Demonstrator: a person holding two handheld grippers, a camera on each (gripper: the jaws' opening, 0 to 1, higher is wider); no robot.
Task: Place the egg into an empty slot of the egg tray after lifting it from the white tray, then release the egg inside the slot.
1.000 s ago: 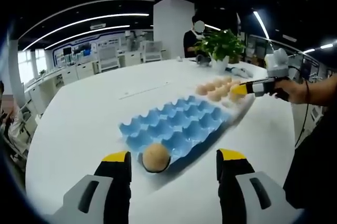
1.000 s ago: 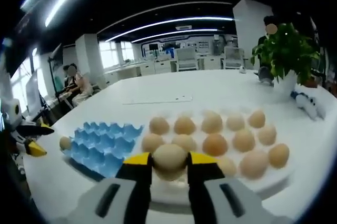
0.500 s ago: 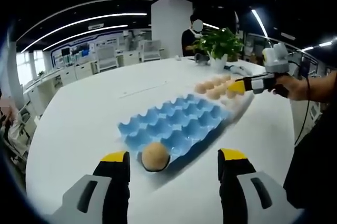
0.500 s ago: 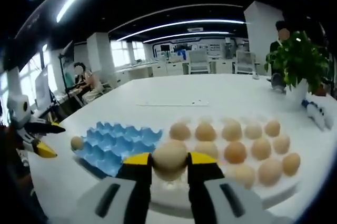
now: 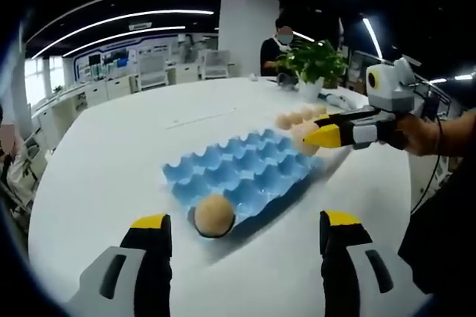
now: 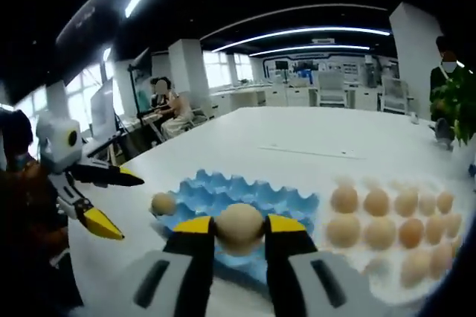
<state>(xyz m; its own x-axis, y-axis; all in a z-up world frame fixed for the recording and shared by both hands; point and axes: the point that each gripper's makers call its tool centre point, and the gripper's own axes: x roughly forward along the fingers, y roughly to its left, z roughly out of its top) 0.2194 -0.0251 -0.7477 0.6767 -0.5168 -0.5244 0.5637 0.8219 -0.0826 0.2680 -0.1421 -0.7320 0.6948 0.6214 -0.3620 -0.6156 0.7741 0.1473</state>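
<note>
My right gripper (image 6: 239, 228) is shut on a tan egg (image 6: 239, 226), held above the near edge of the blue egg tray (image 6: 223, 194). In the left gripper view the same right gripper (image 5: 316, 138) hovers with that egg (image 5: 304, 139) over the far right end of the blue egg tray (image 5: 245, 172). One egg (image 5: 214, 216) sits in a corner slot of the blue tray, nearest my left gripper (image 5: 242, 231), which is open and a little short of the tray. The white tray (image 6: 372, 269) holds several eggs (image 6: 379, 216) to the right.
Everything rests on a large white table (image 5: 111, 161). A potted plant (image 5: 312, 64) stands at its far side, with a standing person (image 5: 277, 45) behind. Another person (image 6: 167, 97) sits at a desk across the office. A white strip (image 6: 309, 152) lies mid-table.
My right gripper has carried the egg leftward from over the white tray to over the blue egg tray. The left gripper has barely moved.
</note>
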